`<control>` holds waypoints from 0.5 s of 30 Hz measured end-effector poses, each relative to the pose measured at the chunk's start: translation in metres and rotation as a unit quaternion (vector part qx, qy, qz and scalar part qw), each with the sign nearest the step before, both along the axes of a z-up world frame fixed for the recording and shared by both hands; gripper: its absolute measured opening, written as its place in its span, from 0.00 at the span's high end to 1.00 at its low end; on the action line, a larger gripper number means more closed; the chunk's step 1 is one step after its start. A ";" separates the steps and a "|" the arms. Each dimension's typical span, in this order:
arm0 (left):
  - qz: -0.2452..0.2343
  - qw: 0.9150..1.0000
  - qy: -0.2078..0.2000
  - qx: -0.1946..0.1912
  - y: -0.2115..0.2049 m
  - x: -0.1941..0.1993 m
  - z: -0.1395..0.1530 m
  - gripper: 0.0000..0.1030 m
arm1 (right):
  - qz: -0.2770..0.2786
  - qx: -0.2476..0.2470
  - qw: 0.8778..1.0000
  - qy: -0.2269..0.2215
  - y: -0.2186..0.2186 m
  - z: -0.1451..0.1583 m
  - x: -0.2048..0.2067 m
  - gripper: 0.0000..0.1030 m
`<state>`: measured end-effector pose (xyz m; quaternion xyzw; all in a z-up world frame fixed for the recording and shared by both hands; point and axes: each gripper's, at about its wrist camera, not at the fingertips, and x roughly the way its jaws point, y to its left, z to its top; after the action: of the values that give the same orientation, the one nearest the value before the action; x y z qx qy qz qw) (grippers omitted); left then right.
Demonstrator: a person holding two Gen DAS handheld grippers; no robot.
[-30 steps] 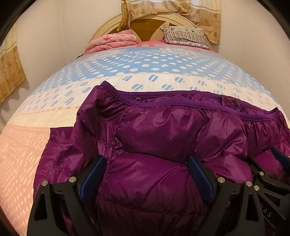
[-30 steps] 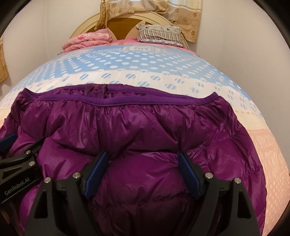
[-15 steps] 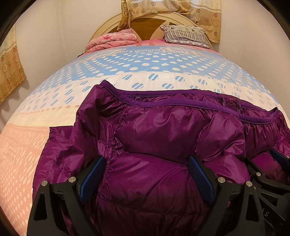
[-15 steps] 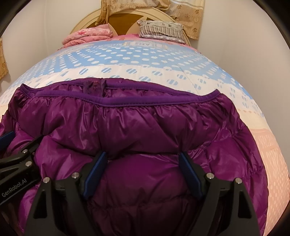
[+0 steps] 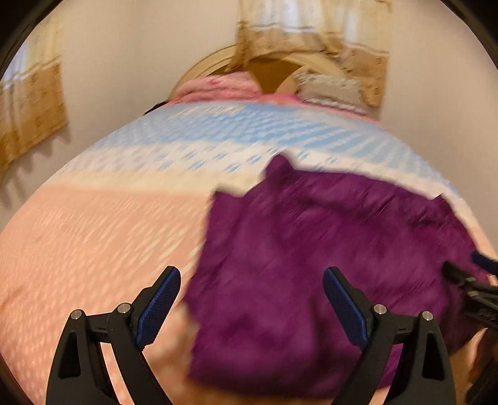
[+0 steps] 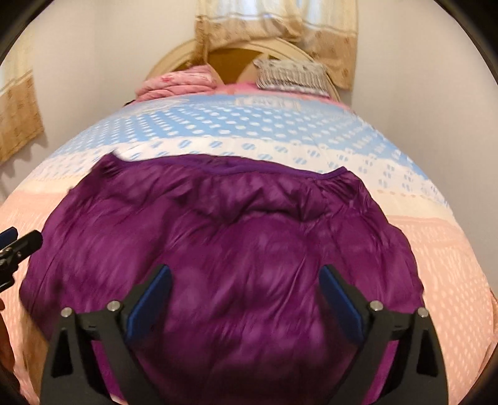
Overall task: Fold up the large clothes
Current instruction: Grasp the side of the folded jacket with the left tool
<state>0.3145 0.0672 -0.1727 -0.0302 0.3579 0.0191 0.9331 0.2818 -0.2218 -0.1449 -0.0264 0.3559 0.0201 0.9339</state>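
A purple puffy down jacket (image 6: 236,249) lies folded in a mound on the bed; it also shows in the left wrist view (image 5: 326,255), blurred by motion. My left gripper (image 5: 252,299) is open and empty above the jacket's left edge. My right gripper (image 6: 246,296) is open and empty, raised over the middle of the jacket. The right gripper's tip shows at the right edge of the left wrist view (image 5: 476,280); the left gripper's tip shows at the left edge of the right wrist view (image 6: 18,243).
The bed cover (image 6: 249,124) is pink near me, white and blue dotted beyond. A folded pink quilt (image 6: 177,82) and a striped pillow (image 6: 292,74) lie at the headboard. Walls and curtains (image 6: 274,21) close in behind and at the sides.
Both grippers have lifted up and back off the jacket. The left one has swung to the left, so the jacket now sits right of its centre. Both stay open.
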 end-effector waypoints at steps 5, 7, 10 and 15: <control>0.037 0.992 0.053 -0.110 0.031 -0.005 -0.040 0.10 | -0.001 -0.032 0.999 0.019 0.012 -0.033 0.004 0.04; 0.028 0.992 0.035 -0.121 0.026 -0.009 -0.036 0.10 | -0.003 -0.031 0.999 0.026 0.010 -0.039 0.009 0.03; -0.012 0.990 0.017 -0.141 0.014 -0.008 -0.029 0.37 | -0.006 -0.046 0.998 0.035 0.014 -0.041 0.013 0.01; -0.015 0.984 0.044 -0.174 0.013 0.006 -0.041 0.55 | -0.009 -0.057 0.997 0.045 0.016 -0.044 0.018 0.00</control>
<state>0.3210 0.0805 -0.2135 -0.1859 0.3973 -0.0565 0.8969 0.3000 -0.2055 -0.1894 -0.0756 0.3987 -0.0071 0.9139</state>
